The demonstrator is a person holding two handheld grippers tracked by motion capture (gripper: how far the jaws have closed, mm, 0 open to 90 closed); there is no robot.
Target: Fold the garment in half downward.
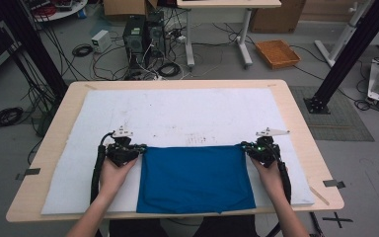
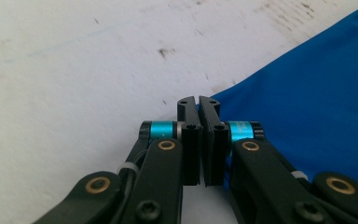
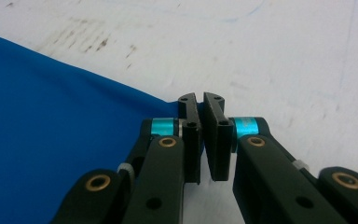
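A flat blue rectangular cloth (image 1: 195,178) lies on the near middle of a white foam mat (image 1: 177,111), its near edge at the mat's front rim. The left gripper (image 2: 198,103) has its fingers pressed together on the cloth's far left corner, and the right gripper (image 3: 199,100) has its fingers pinched on the far right corner. The mat covers a light wooden table (image 1: 301,128).
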